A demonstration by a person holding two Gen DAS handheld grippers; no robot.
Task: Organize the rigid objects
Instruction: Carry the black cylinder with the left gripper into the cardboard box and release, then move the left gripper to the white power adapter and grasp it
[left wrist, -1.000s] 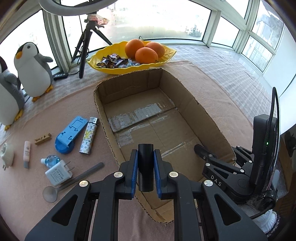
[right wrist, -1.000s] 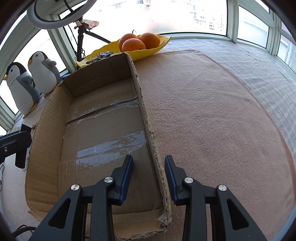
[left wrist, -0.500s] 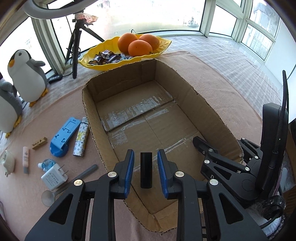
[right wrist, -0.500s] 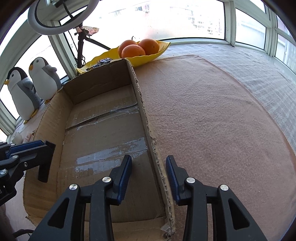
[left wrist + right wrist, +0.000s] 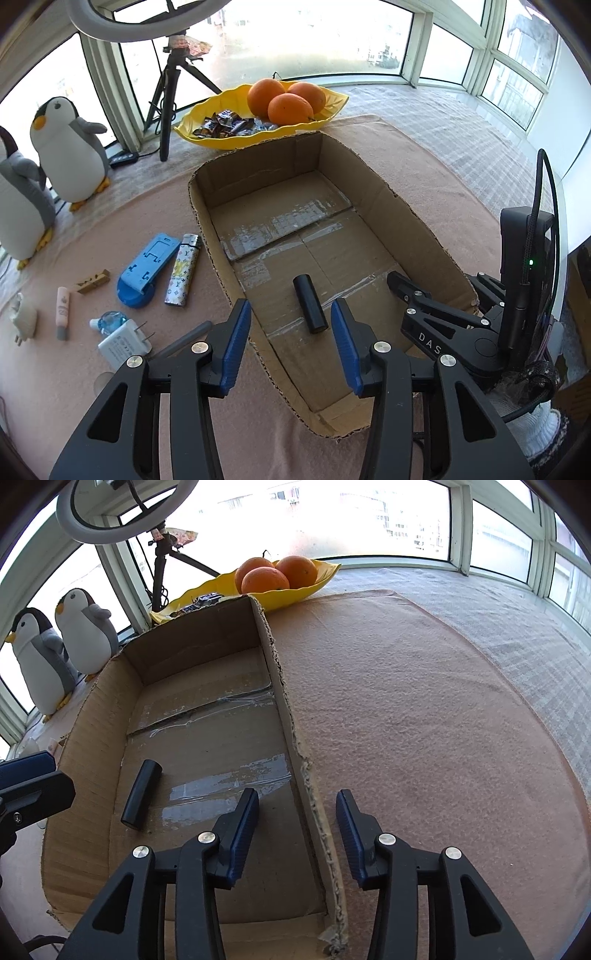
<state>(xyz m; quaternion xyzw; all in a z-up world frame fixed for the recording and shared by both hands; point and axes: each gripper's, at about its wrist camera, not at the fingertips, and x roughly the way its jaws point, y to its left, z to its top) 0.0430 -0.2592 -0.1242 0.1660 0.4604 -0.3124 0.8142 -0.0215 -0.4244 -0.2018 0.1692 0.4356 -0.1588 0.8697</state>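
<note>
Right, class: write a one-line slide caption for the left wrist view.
Left gripper opening above a black cylinder lying in the cardboard box, small items waiting beside it.

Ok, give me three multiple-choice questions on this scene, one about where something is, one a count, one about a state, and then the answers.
1. Where does the black cylinder lie?
A. In the yellow dish
B. On the floor of the cardboard box
C. On the mat beside the lighter

2. How many oranges are in the yellow dish?
A. Two
B. Three
C. Five

3. What is between the pads of the left tool?
A. Nothing, they grip nothing
B. The blue stand
C. The charger

Answers:
1. B, the cylinder lies flat on the taped bottom.
2. B, three oranges are piled together.
3. A, the jaws are opening and the cylinder lies below them, untouched.
</note>
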